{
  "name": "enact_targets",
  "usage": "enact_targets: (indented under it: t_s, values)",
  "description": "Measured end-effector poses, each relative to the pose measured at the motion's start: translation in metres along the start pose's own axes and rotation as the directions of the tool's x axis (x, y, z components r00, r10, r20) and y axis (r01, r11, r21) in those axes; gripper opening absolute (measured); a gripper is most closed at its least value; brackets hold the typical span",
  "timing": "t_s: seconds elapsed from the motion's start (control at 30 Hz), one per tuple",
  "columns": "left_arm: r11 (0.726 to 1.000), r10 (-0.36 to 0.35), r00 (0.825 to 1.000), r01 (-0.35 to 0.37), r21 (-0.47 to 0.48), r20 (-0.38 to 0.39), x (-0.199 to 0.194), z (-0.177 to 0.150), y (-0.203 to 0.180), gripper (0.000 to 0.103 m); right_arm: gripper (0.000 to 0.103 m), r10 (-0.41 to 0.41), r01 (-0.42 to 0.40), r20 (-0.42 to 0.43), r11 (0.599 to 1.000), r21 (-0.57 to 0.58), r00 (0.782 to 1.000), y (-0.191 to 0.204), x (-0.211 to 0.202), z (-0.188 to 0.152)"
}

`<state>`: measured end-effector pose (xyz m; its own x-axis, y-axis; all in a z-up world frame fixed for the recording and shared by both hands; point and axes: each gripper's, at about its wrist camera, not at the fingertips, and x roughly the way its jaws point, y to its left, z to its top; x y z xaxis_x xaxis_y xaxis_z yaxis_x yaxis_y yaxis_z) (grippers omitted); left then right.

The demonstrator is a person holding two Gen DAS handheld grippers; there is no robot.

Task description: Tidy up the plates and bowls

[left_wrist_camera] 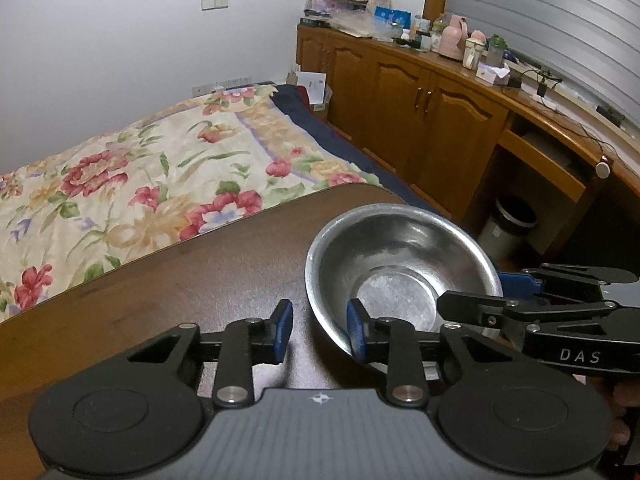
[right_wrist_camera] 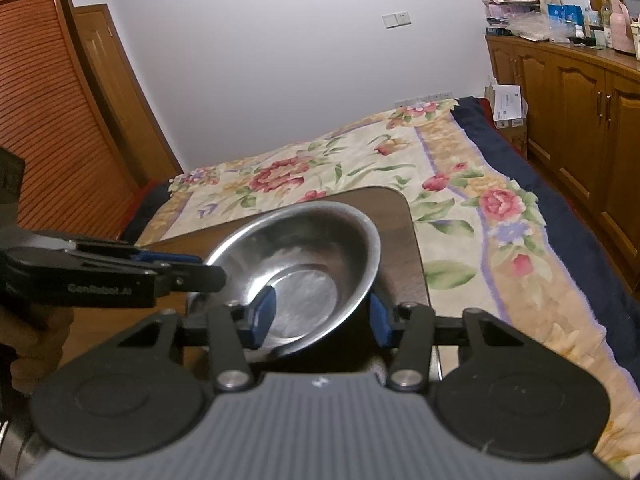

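Note:
A steel bowl (left_wrist_camera: 400, 268) sits tilted on the brown table (left_wrist_camera: 180, 280); it also shows in the right wrist view (right_wrist_camera: 304, 264). My left gripper (left_wrist_camera: 318, 330) is open, its jaws astride the bowl's near left rim, one pad inside and one outside. My right gripper (right_wrist_camera: 318, 316) is open, its jaws astride the bowl's right rim, one blue pad inside the bowl and one outside. Each gripper shows in the other's view, the right one (left_wrist_camera: 532, 292) at the bowl's right side, the left one (right_wrist_camera: 180, 268) at its left side. No plates are in view.
A bed with a floral cover (left_wrist_camera: 132, 184) lies beyond the table's far edge. Wooden cabinets (left_wrist_camera: 400, 92) with clutter on top line the right wall. A bin (left_wrist_camera: 508, 224) stands under the desk. A slatted wooden wardrobe (right_wrist_camera: 52, 128) is on the left.

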<state>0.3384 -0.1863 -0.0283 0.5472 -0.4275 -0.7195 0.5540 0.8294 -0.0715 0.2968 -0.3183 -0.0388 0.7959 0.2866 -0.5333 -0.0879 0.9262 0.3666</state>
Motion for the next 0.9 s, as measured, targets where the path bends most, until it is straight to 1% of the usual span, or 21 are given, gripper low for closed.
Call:
enact_targets:
  t_s: [0.1, 0.2, 0.27, 0.33, 0.4, 0.47, 0.7, 0.9]
  values:
    - [1.000, -0.007, 1.000, 0.007, -0.001, -0.011, 0.003, -0.001, 0.001, 0.023, 0.039, 0.001, -0.001, -0.006, 1.000, 0.002, 1.000, 0.000, 0.001, 0.000]
    - [1.000, -0.008, 1.000, 0.008, -0.006, -0.020, 0.005, 0.000, 0.001, 0.019, 0.039, -0.003, 0.003, -0.004, 1.000, 0.001, 1.000, -0.001, 0.001, 0.000]
    - [1.000, -0.016, 1.000, 0.016, -0.008, -0.022, 0.004, 0.000, 0.001, 0.018, 0.038, -0.005, 0.005, -0.004, 1.000, 0.006, 1.000, -0.002, 0.002, 0.000]
    - [1.000, -0.012, 1.000, 0.011, -0.009, -0.027, 0.002, 0.000, 0.000, 0.018, 0.032, 0.001, -0.001, -0.009, 1.000, 0.018, 1.000, -0.004, 0.003, 0.000]
    - [1.000, -0.005, 1.000, 0.005, -0.005, -0.022, -0.002, 0.000, -0.002, 0.017, 0.029, 0.003, -0.002, -0.018, 0.999, 0.036, 1.000, -0.006, 0.005, 0.000]
    - [1.000, -0.007, 1.000, 0.007, -0.008, -0.011, -0.008, -0.001, -0.002, 0.017, 0.024, 0.000, 0.001, -0.024, 0.999, 0.042, 1.000, -0.007, 0.005, -0.001]
    - [1.000, -0.005, 0.999, 0.005, 0.001, 0.036, -0.031, 0.000, -0.007, 0.017, 0.021, 0.006, -0.006, -0.002, 0.998, 0.058, 1.000, -0.003, -0.008, 0.003]
    - [1.000, -0.001, 0.996, 0.000, 0.011, 0.084, -0.054, 0.004, -0.011, 0.017, 0.021, 0.014, -0.015, 0.031, 0.998, 0.058, 0.999, 0.005, -0.026, 0.009]
